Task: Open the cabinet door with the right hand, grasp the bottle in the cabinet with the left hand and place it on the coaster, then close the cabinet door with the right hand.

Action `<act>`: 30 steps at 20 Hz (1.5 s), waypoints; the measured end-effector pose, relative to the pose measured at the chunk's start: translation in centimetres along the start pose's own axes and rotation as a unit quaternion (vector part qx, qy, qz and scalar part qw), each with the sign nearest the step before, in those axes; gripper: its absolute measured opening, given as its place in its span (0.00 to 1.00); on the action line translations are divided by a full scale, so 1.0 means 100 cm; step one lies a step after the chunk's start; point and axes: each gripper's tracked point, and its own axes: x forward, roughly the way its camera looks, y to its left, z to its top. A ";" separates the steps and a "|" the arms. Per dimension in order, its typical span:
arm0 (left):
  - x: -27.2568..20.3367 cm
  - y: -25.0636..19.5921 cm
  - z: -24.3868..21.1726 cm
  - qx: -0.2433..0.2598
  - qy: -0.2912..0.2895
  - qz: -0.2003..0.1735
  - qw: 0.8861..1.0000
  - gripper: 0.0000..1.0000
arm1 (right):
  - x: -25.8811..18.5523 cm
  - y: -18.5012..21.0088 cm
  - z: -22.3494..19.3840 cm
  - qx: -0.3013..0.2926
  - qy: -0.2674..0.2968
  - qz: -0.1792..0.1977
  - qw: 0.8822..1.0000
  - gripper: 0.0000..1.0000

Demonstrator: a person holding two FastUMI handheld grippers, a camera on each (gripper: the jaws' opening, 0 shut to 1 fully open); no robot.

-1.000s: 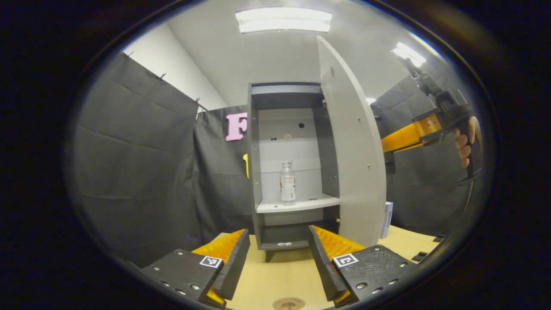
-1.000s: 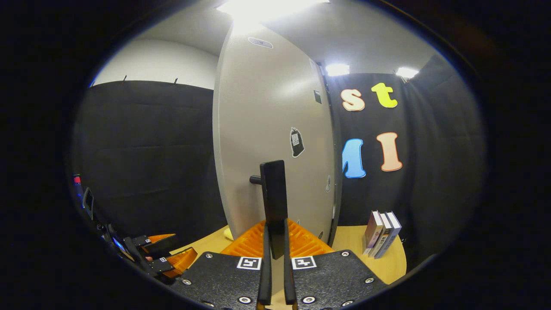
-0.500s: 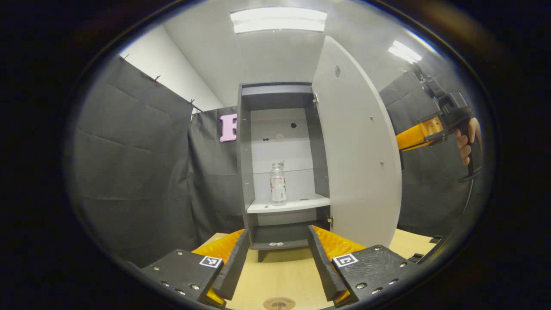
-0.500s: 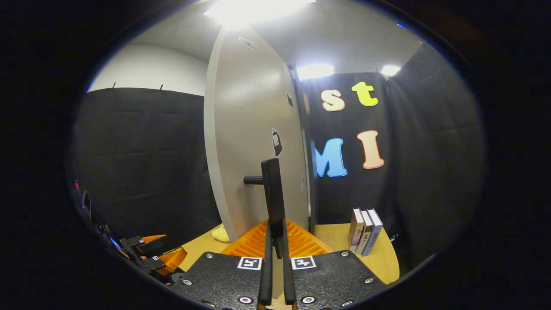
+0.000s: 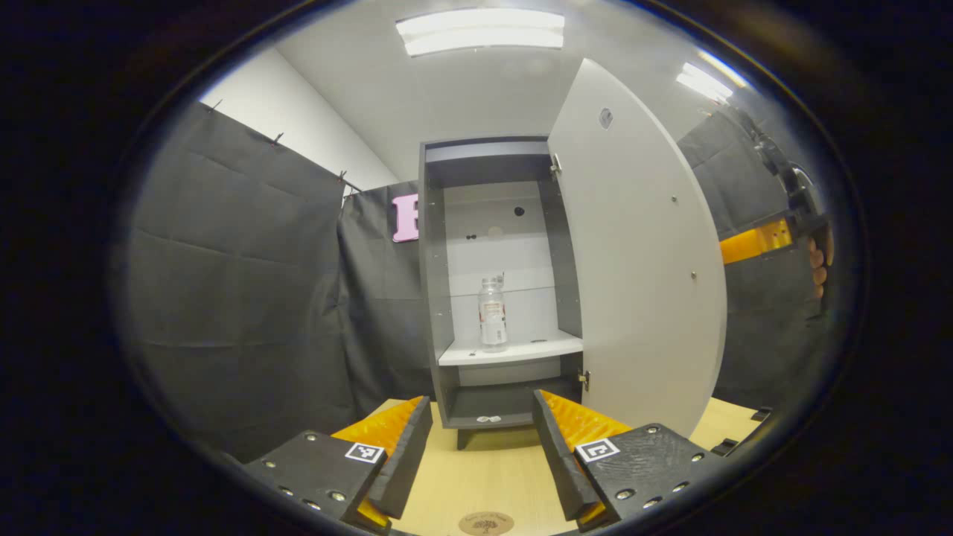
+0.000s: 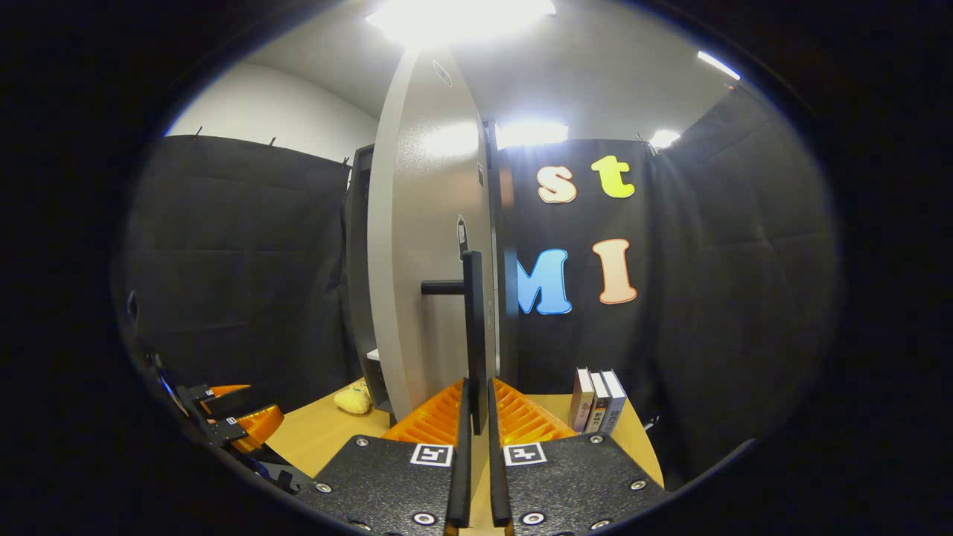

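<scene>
Clear bottle (image 5: 492, 313) ahead of spread left gripper (image 5: 480, 454); right gripper (image 6: 475, 417) clenched on door handle (image 6: 472, 327)

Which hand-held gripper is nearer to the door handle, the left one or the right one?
Right. The right hand-held gripper is shut on the door handle; the left hand-held gripper is open over the table, facing the bottle.

You're in a rigged test booth, not a home: black cloth walls (image 5: 238, 283) pinned up, strip lights (image 5: 480, 31) overhead, lone grey cabinet (image 5: 495, 283) on a wood tabletop (image 5: 491, 476).
</scene>
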 end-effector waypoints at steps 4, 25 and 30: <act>0.003 0.002 0.003 0.005 -0.008 0.003 1.000 0.77 | -0.024 -0.022 -0.009 -0.007 -0.017 -0.051 0.999 0.21; -0.006 -0.011 0.012 -0.068 -0.035 -0.089 0.993 0.77 | -0.023 -0.123 -0.078 -0.028 0.034 -0.304 0.952 0.97; -0.006 -0.014 -0.001 -0.048 -0.014 -0.114 0.992 0.74 | -0.014 -0.130 -0.096 0.003 0.047 -0.336 0.941 0.97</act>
